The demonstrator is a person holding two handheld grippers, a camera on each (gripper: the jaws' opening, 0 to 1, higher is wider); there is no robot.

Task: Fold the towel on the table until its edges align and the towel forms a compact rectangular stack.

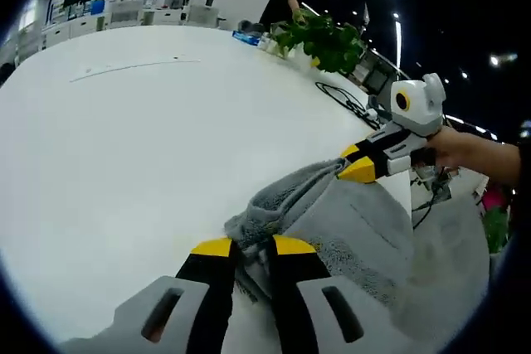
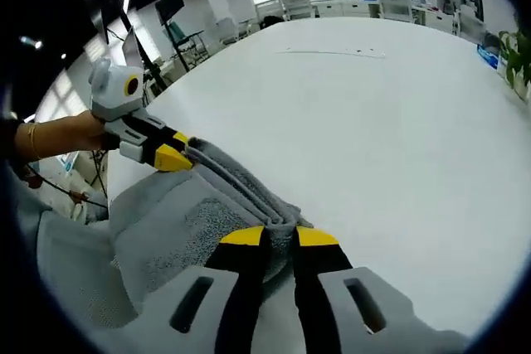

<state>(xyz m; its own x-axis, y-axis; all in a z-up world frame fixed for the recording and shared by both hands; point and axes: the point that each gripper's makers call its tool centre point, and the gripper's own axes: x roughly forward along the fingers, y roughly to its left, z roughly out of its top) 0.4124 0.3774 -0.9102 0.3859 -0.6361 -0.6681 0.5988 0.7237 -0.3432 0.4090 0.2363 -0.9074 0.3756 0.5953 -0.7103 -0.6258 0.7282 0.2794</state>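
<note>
Both grippers pinch the grey towel along one folded edge on the white surface.

In the left gripper view, the left gripper (image 1: 253, 248) has its yellow-tipped fingers (image 1: 213, 248) clenched on a bunched corner of the towel (image 1: 357, 234), which lies at the near right of the surface (image 1: 141, 147). The right gripper (image 1: 358, 167) comes in from the right, held by a hand (image 1: 455, 148), its fingers closed on the same raised fold farther along. In the right gripper view, the right gripper (image 2: 280, 238) grips the towel's (image 2: 178, 221) near corner, and the left gripper (image 2: 170, 155) clamps the far end of the fold. Between the two grippers the edge runs as a doubled ridge. A green plant (image 1: 325, 41) and dark cables (image 1: 344, 99) sit at the far right of the surface.
</note>
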